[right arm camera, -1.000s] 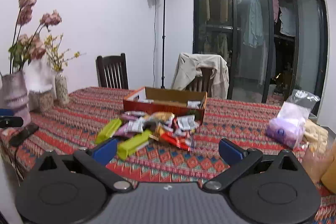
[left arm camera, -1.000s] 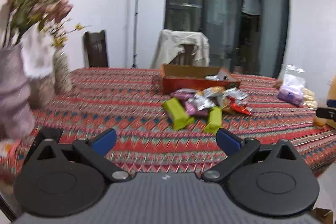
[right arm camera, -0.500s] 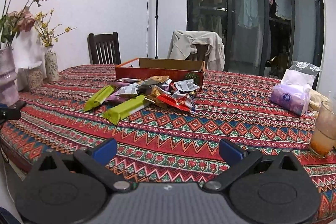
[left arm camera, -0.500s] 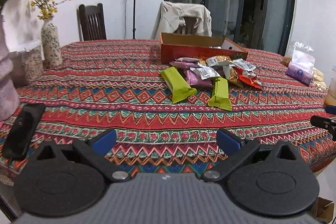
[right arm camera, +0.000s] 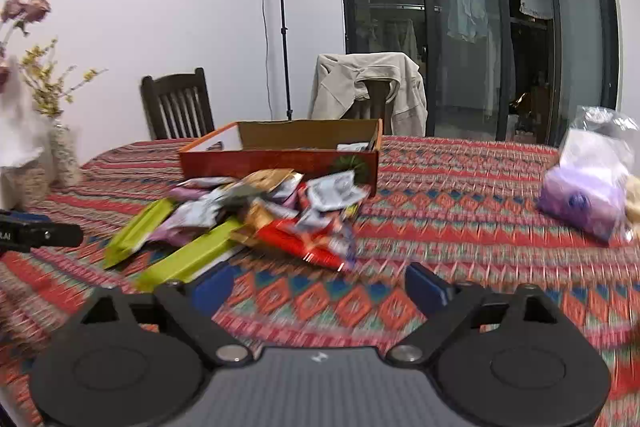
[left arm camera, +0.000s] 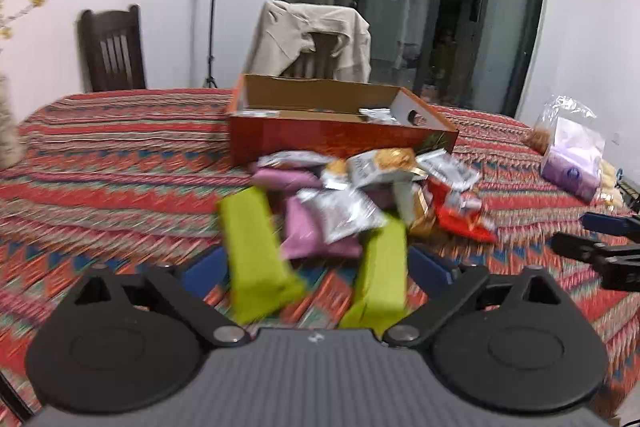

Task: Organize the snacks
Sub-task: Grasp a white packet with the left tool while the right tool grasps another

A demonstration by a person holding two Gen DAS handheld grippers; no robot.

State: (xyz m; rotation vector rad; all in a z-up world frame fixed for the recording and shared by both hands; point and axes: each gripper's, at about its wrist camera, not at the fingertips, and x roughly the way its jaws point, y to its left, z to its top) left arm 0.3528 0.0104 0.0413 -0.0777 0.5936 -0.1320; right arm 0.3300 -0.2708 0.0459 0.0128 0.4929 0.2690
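A heap of wrapped snacks [left arm camera: 360,195] lies on the patterned tablecloth in front of an open red cardboard box [left arm camera: 340,137]. Two green bars [left arm camera: 256,259] point out of the heap toward me. My left gripper [left arm camera: 320,267] hangs low over them with its jaws closing. Both bars lie between its blue pads [left arm camera: 204,267], which do not press on them. In the right wrist view the heap [right arm camera: 260,215] and box [right arm camera: 280,159] sit ahead and to the left. My right gripper [right arm camera: 320,285] is closing too, with only tablecloth between its pads.
A purple pack in a clear bag [right arm camera: 580,203] lies at the table's right end. Vases with flowers [right arm camera: 60,155] stand at the left. Two chairs, one draped with a jacket [right arm camera: 368,87], a light stand and glass doors are behind the table.
Both grippers have moved forward and down toward the snack heap, which now looks much larger. The green bars have come between the left pads. Both pairs of jaws stand slightly narrower.
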